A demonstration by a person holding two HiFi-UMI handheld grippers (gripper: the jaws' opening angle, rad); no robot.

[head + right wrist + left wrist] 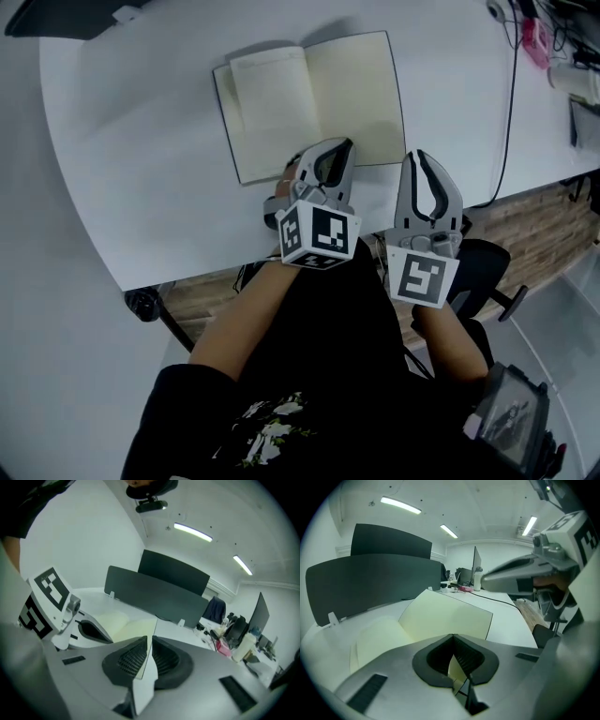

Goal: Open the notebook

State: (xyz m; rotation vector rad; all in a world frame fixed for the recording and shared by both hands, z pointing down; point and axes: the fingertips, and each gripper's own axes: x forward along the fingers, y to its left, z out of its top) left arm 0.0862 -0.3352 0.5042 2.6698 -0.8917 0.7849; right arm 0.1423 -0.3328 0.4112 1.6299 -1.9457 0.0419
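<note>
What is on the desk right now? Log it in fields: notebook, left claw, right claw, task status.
notebook: notebook lies open flat on the white table, cream pages up
left claw: left claw shut, holds nothing, tip at the notebook's near edge; contact unclear
right claw: right claw shut, holds nothing, over bare table just right of the notebook's near corner
task status: notebook already open
</note>
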